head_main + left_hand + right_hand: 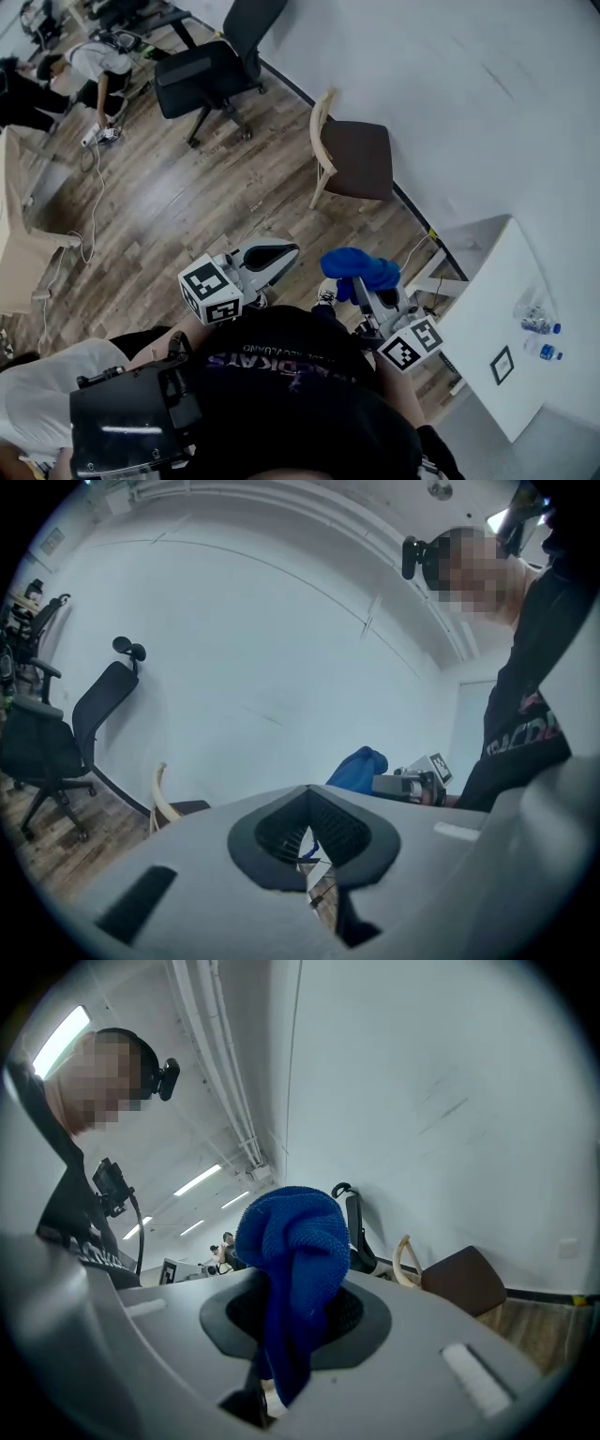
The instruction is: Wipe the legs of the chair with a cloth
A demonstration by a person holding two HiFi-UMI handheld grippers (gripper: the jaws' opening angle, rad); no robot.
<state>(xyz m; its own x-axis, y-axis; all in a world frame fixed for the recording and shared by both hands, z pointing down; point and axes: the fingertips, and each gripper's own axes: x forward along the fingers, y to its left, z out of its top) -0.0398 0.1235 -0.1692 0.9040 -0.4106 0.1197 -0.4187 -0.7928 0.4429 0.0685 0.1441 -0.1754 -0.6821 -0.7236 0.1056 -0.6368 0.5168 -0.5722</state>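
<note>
1. The cloth (361, 267) is bright blue.
2. The chair (354, 159) has a dark brown seat and a pale wood frame.
3. The office chair (202, 70) is black.
4. The floor (159, 202) shows brown wood-grain planks.
5. The left gripper (278, 255) and the right gripper (359, 285) are light grey, with black-and-white square markers.

We look down on a wood-plank floor (178, 206) that ends at a white wall (450, 84) along its right edge. Against that edge stands a wooden chair (354, 159) with a brown seat. Further along the same edge, toward the far corner, stands a black office chair (202, 75). A white cable (97, 192) trails over the planks near the left edge. A white table (487, 300) stands at the near right beside the wall, with two bottles (536, 322) on it.
</note>
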